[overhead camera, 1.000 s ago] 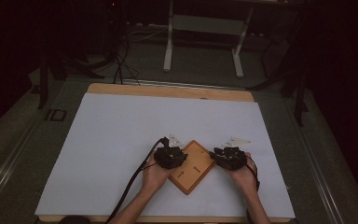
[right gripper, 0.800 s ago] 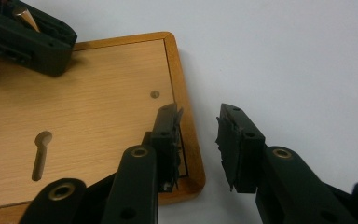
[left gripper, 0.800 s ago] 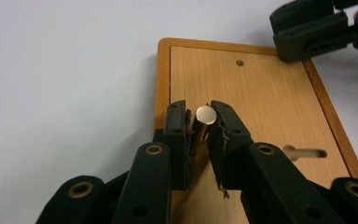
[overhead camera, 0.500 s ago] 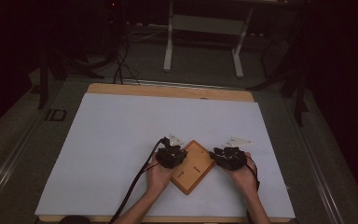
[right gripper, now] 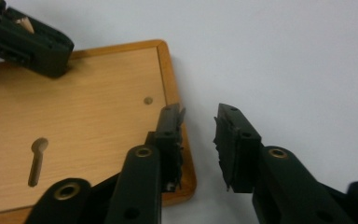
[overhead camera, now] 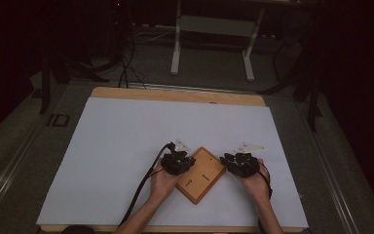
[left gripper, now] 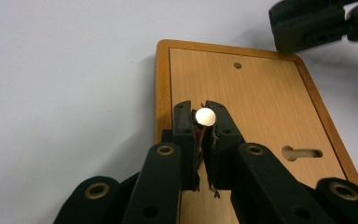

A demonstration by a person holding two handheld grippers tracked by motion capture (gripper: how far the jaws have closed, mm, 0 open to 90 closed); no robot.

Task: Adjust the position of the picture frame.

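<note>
The left gripper [left gripper: 204, 122] has just closed its jaws, pinching a small white peg [left gripper: 205, 116] over the wooden board [overhead camera: 200, 174] lying near-centre; the right gripper [right gripper: 199, 122], narrowing, stands spread at the board's right edge.

Wood board [left gripper: 242, 102] smooth, matt; tongs [left gripper: 200, 126] blk plastic.

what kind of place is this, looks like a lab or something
Probably a lab or recording room. A table under a plain white sheet holds one wooden board, cables trail over the grey floor behind it, and a white equipment stand rises in the dark background.
</note>
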